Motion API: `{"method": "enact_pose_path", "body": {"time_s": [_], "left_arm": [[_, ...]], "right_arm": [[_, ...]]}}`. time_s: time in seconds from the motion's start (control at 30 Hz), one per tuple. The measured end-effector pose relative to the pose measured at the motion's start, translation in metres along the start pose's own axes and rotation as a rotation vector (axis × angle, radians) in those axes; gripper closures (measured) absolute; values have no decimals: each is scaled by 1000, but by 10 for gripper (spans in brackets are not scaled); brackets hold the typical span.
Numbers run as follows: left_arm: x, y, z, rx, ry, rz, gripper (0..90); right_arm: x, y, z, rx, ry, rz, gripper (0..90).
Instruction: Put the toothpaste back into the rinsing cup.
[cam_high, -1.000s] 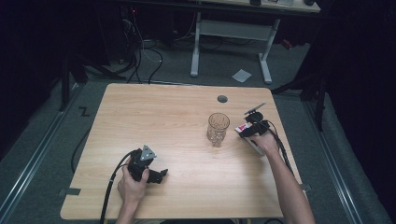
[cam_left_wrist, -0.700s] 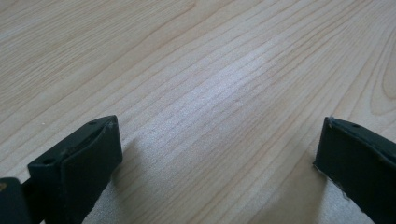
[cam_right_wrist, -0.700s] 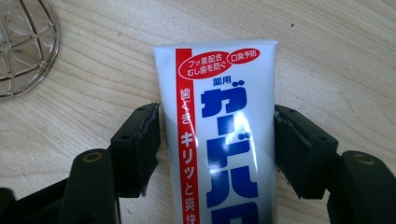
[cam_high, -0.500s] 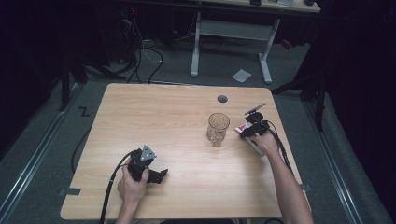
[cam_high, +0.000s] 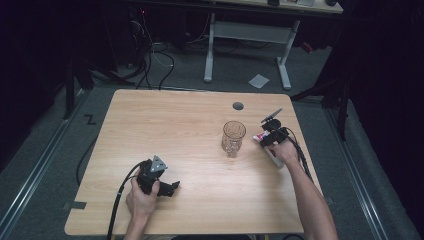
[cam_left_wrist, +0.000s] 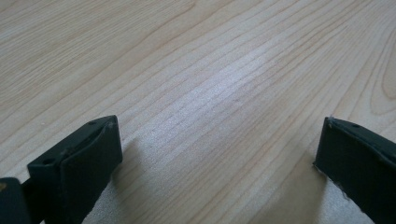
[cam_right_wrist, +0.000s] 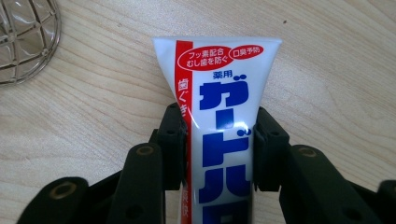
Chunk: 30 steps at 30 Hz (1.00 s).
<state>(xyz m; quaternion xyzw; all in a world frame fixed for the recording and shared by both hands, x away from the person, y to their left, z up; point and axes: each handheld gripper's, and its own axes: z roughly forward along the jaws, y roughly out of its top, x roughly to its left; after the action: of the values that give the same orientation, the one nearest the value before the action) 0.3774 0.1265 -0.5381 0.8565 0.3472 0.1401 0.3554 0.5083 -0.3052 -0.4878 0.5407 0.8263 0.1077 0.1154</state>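
A white toothpaste tube (cam_right_wrist: 219, 93) with red and blue Japanese print lies flat on the wooden table (cam_high: 165, 130), at its right side. My right gripper (cam_right_wrist: 219, 144) has just been closing its jaws, and the pads now press on both sides of the tube (cam_high: 260, 137). The high view places this gripper (cam_high: 267, 137) just right of a clear patterned drinking glass (cam_high: 233, 137), whose rim also shows at the corner of the right gripper view (cam_right_wrist: 25, 37). My left gripper (cam_high: 172, 189) rests low near the table's front left, open, with bare wood between its jaws (cam_left_wrist: 219, 154).
A round cable hole (cam_high: 238, 106) sits near the table's far edge. Behind the table stands a white desk frame (cam_high: 250, 35), with cables and a sheet of paper (cam_high: 258, 81) on the floor. The right gripper lies close to the table's right edge.
Both hands have kept their places. The right gripper's jaws look drawn in closer around the tube than before. The glass has not moved.
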Motion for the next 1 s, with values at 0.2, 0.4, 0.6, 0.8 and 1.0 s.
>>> {"method": "enact_pose_path", "body": {"time_s": [0.2,0.4,0.6,0.8,1.0], "left_arm": [[0,0,0,0,0,0,7],[0,0,0,0,0,0,7],[0,0,0,0,0,0,7],[0,0,0,0,0,0,7],[0,0,0,0,-1,-1,7]], "right_arm": [[-2,-1,-2,-15,15,7,650],[-4,-5,-6,-73,51,30,658],[0,-6,-16,-134,94,28,662],[6,-7,-27,-170,106,0,661],[7,-9,-39,-211,131,-3,660]]}}
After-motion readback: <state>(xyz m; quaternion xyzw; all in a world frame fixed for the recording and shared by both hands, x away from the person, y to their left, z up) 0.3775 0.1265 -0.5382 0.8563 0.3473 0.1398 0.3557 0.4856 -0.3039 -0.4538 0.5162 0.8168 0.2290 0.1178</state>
